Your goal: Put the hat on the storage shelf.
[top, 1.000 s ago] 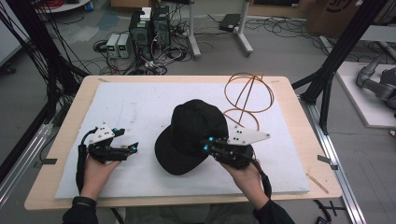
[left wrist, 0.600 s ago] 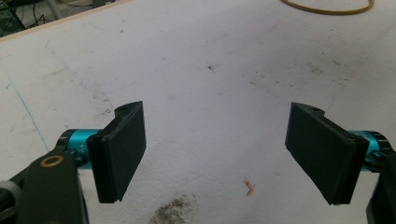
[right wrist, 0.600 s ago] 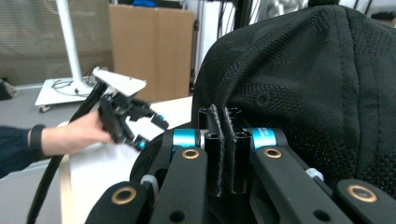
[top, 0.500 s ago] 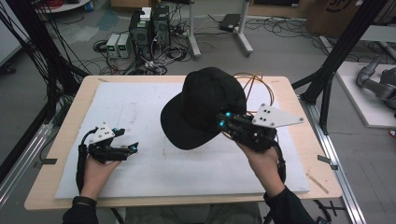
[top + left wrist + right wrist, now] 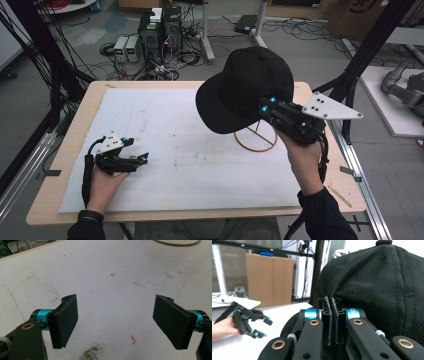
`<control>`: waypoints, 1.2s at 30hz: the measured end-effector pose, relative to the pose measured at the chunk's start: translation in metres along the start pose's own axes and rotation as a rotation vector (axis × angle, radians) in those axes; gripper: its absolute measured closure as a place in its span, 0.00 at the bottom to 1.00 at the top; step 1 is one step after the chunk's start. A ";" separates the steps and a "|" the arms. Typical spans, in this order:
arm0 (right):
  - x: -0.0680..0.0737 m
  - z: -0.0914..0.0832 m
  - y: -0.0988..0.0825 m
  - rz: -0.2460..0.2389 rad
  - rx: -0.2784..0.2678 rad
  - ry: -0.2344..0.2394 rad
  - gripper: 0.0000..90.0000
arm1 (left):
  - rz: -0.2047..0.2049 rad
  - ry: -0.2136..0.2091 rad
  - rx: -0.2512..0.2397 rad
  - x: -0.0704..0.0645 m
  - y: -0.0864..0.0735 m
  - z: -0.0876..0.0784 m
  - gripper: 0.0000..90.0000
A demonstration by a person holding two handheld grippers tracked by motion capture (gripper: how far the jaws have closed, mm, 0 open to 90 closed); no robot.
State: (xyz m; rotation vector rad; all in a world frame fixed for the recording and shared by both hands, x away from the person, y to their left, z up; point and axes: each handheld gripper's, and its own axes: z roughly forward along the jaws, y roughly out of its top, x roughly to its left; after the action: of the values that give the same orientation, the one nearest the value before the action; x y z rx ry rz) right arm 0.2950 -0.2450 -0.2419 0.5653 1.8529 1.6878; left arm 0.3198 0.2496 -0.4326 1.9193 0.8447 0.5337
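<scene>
black cap (image 5: 247,87) is held up off the table, upper centre-right of the high view, above a wire stand (image 5: 256,137) whose ring base sits on the white mat (image 5: 200,150). right gripper (image 5: 270,112) holds it: in the right gripper view the two jaws are pressed nearly together with a thin fold of the cap's lower edge pinched between them, the crown (image 5: 387,282) rising at right of frame.

left gripper (image 5: 132,160) rests low on the mat, lower left of the high view; its jaws stand wide apart with nothing between them, only stained mat below.

handling, as judgement: cap looks light, knit fabric soft and easily crushed, brim (image 5: 220,107) likely the one stiff part. a pinch on the rim fabric holds but lets the cap swing and sag; it hangs tilted, brim toward the lower left. grip at the edge seam or sweatband looks firmer than loose crown cloth. not slippery, not fragile. the thin wire stand may tip if the cap drags on it.
</scene>
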 end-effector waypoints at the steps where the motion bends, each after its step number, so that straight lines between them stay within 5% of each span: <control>1: -0.008 -0.001 -0.001 0.010 -0.004 -0.014 0.99 | -0.007 -0.002 0.000 -0.001 0.000 0.001 0.23; 17: -0.047 0.010 -0.022 0.041 0.067 -0.124 0.99 | -0.001 -0.006 0.009 -0.001 0.000 0.002 0.23; 36: -0.046 0.002 -0.049 0.102 0.107 -0.164 0.96 | -0.003 -0.013 0.020 -0.002 -0.001 0.003 0.23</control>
State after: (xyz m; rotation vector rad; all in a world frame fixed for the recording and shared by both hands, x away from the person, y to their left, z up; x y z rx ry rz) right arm 0.3342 -0.2785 -0.2848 0.8297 1.8308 1.5620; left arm 0.3204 0.2470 -0.4343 1.9372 0.8475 0.5123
